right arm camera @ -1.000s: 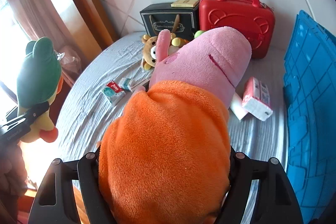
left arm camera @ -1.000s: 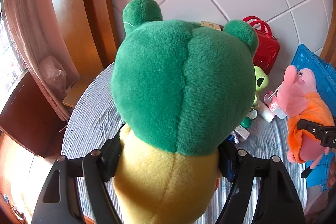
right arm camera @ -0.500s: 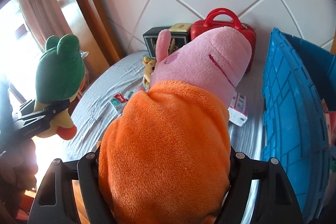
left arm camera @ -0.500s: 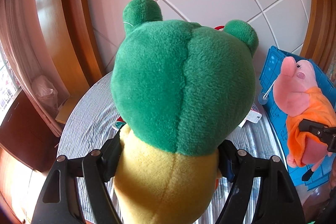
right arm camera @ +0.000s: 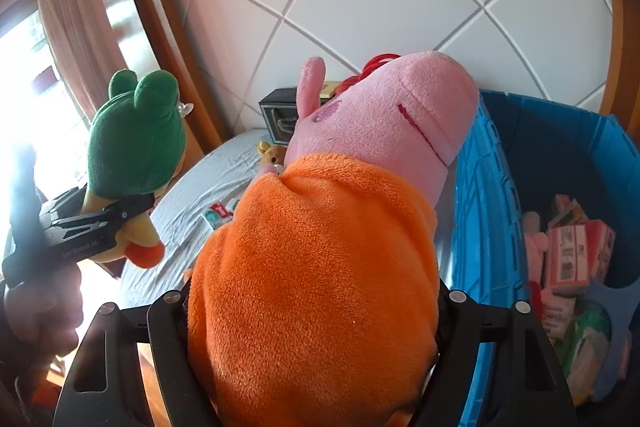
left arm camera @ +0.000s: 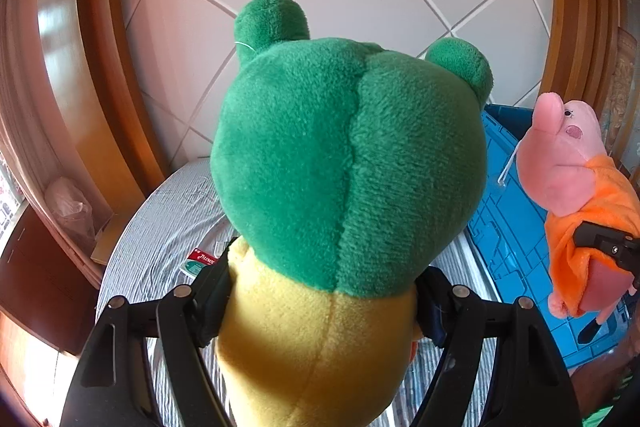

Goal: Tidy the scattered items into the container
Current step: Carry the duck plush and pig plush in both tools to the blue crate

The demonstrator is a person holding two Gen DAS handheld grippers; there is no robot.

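Observation:
A plush frog (left arm camera: 348, 163) with a green head and yellow body fills the left wrist view, and my left gripper (left arm camera: 322, 287) is shut on its body. The right gripper (right arm camera: 312, 299) is shut on a pink plush pig (right arm camera: 320, 247) in an orange dress. Both toys hang in the air above the table. The blue crate (right arm camera: 480, 219) stands at the right, with the pig next to its near wall. From the left wrist, the pig (left arm camera: 560, 155) hangs in front of the crate (left arm camera: 508, 239). From the right wrist, the frog (right arm camera: 136, 135) is at the left.
Several cartons and packets (right arm camera: 572, 255) lie inside the crate. On the grey striped tablecloth (left arm camera: 160, 227) lies a small red-and-green packet (left arm camera: 198, 263). A brown bear plush (right arm camera: 270, 153), a black box (right arm camera: 280, 115) and a red case handle (right arm camera: 372, 67) sit by the tiled wall.
Both grippers have risen with their toys and moved right toward the blue crate. The crate's inside has come into the right wrist view.

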